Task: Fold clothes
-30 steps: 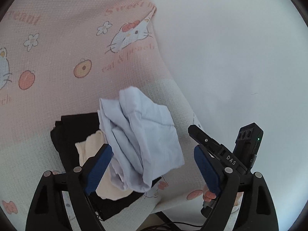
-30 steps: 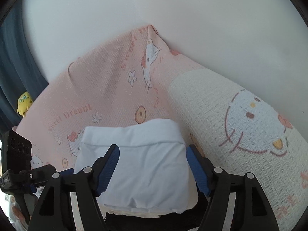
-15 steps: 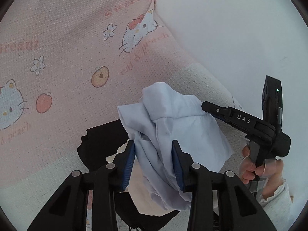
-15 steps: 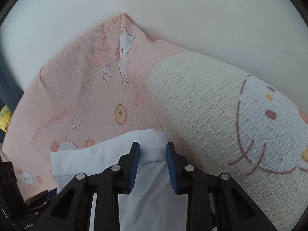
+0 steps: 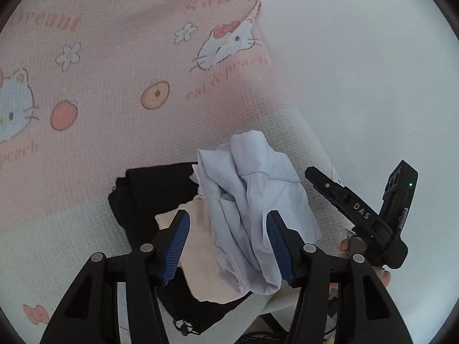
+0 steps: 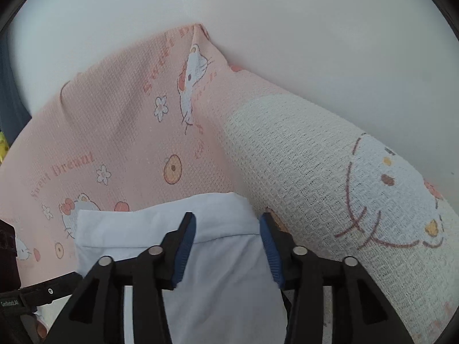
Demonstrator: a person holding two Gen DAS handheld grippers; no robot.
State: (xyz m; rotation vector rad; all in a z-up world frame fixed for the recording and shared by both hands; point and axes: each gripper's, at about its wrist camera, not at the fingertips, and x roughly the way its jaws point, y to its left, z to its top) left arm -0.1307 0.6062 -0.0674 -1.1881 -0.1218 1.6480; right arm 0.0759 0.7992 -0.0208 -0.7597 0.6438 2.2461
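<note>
A folded light blue garment (image 5: 258,200) lies on top of a cream garment (image 5: 198,235) and a black garment (image 5: 149,189), stacked on the bed. My left gripper (image 5: 228,218) hovers over the blue garment's near end. Its jaws are opening, with the cloth lying loose between the blue pads. In the right wrist view the same blue garment (image 6: 223,272) shows a flat folded face. My right gripper (image 6: 228,219) straddles it, jaws opening, and its pads stand clear of the cloth. One of the right gripper's fingers (image 5: 338,197) shows beside the pile, held by a hand (image 5: 347,246).
A pink blanket (image 5: 114,86) with cat and peach prints covers the bed. A cream waffle-knit roll (image 6: 315,172) with a cat face lies along the white wall (image 6: 287,28), right of the pile. A dark curtain (image 6: 11,94) hangs at the far left.
A second ago both grippers stood wide over the blue garment. Half a second ago both pinched it. Now both have spread apart and the garment rests on the pile.
</note>
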